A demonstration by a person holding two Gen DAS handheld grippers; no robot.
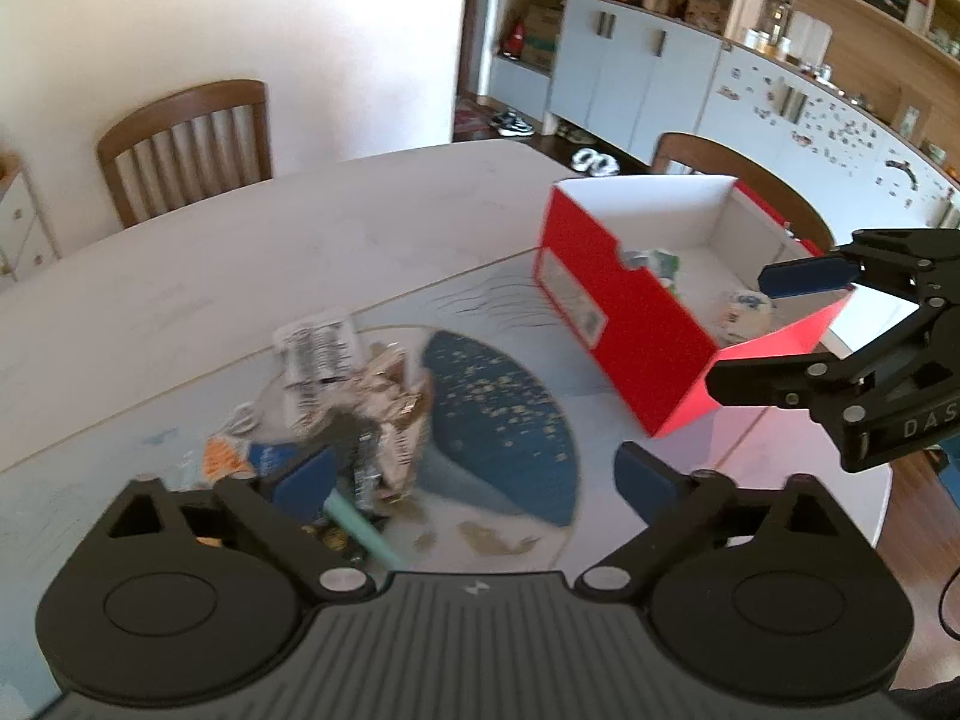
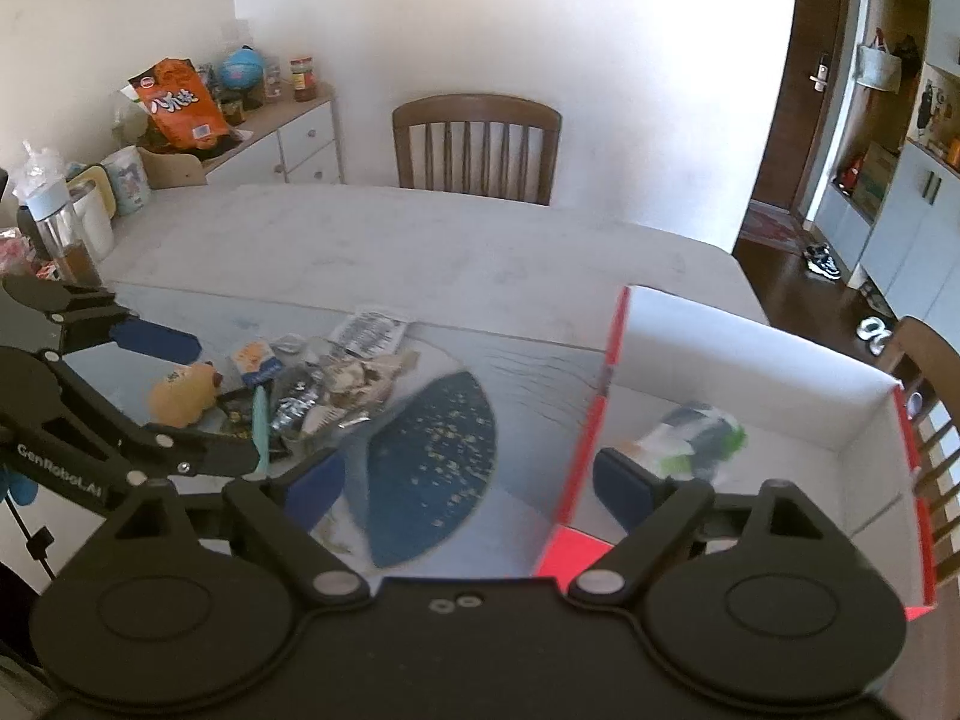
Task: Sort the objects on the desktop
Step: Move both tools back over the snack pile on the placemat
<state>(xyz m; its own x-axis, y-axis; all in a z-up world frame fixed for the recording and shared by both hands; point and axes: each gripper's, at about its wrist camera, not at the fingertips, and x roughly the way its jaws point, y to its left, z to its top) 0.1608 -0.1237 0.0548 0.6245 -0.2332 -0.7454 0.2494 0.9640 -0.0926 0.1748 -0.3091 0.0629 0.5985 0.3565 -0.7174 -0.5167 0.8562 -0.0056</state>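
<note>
The things to sort lie in a messy pile (image 1: 354, 402) on the table mat (image 1: 498, 420). There are crinkly snack wrappers (image 2: 336, 390), a flat white packet with black print (image 1: 318, 345), a small orange and blue pack (image 2: 255, 360), a thin green stick (image 2: 259, 426) and a soft tan plush toy (image 2: 180, 399). They touch and lie on top of each other.

Beside the pile, well apart from it, stands a red box (image 1: 630, 324) with white walls inside. A few things already lie in it, a green and white packet (image 2: 702, 432) and a little white ball with blue marks (image 1: 744, 312).

The left gripper (image 1: 474, 480) hangs over the near edge of the pile. Its jaws stand wide apart and nothing is between them. The right gripper (image 2: 468, 486) is by the near corner of the red box. Its jaws are wide too and hold nothing.

The pile is the tricky part. The wrappers are thin and slippery, so the blue pads could slide off one, or pinch two things at once. The green stick could roll away if it gets a push. The two grippers are near each other, so they could bump. The right one sits close to the box wall and could knock the light box sideways.
</note>
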